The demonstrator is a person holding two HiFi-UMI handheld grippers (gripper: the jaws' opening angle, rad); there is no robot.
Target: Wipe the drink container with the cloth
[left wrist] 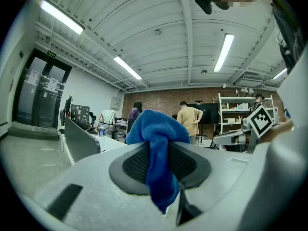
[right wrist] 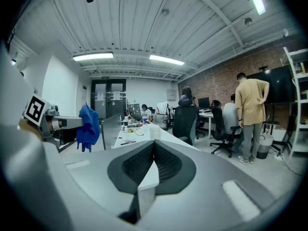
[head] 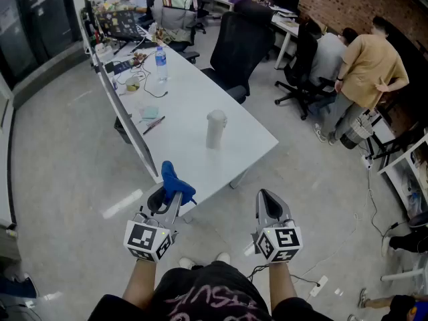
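Left gripper [head: 168, 196]: clamped on the cloth [head: 174, 181], with a blue fold above the jaws and a tail hanging below.
Right gripper [head: 270, 204]: jaws together, holding nothing.
Both: level with each other, well apart, at the near edge of the table [head: 190, 99].
Container [head: 215, 128]: upright on the table near its near right corner (bare top all round).
Room: open floor [head: 314, 179] right of the table; a chair [head: 237, 42] by its far right edge.
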